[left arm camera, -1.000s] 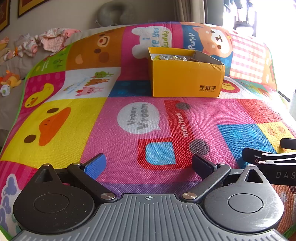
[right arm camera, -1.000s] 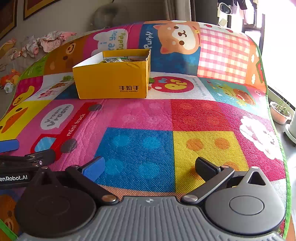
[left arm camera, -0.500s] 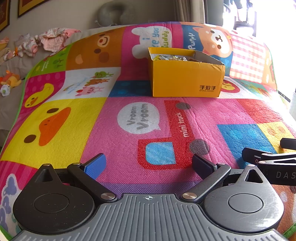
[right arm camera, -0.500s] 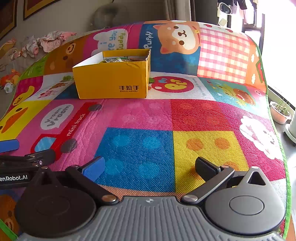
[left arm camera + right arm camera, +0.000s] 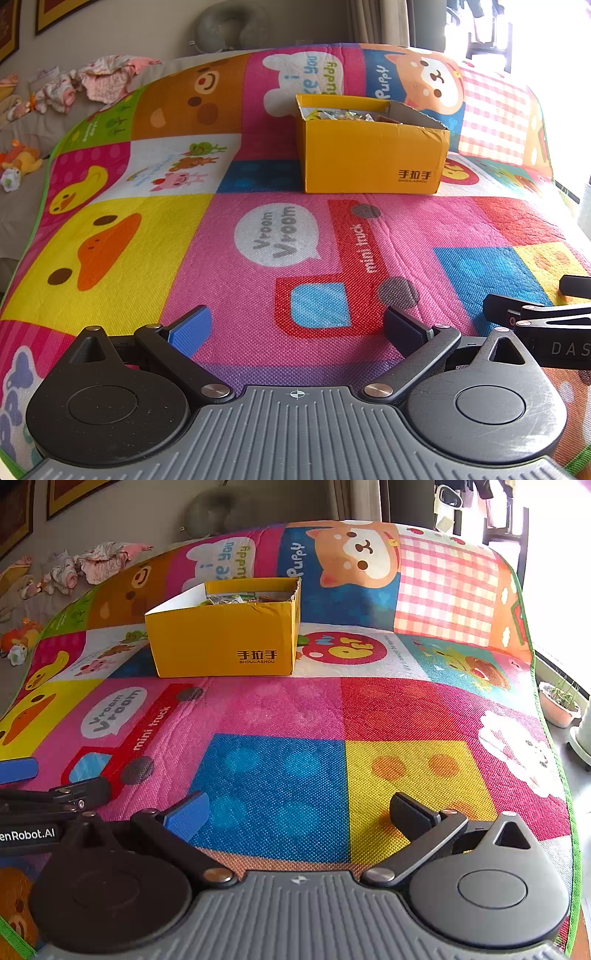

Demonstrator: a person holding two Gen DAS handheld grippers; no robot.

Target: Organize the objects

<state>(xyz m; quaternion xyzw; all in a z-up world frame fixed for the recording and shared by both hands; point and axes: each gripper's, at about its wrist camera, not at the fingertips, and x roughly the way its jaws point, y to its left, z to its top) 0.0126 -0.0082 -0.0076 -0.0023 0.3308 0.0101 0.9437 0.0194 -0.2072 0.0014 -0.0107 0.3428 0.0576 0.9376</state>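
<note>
The patchwork play mat and the yellow cardboard box at its far centre remain unchanged from the earlier frames. The left gripper and right gripper stay low, side by side, jaws wide, empty.

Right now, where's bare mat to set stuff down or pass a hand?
Free: the whole mat between the yellow box and both open grippers, left gripper and right gripper, plus the checked and yellow squares right of the box. Crowded: inside the box, and the clothes pile off the far-left edge.
</note>
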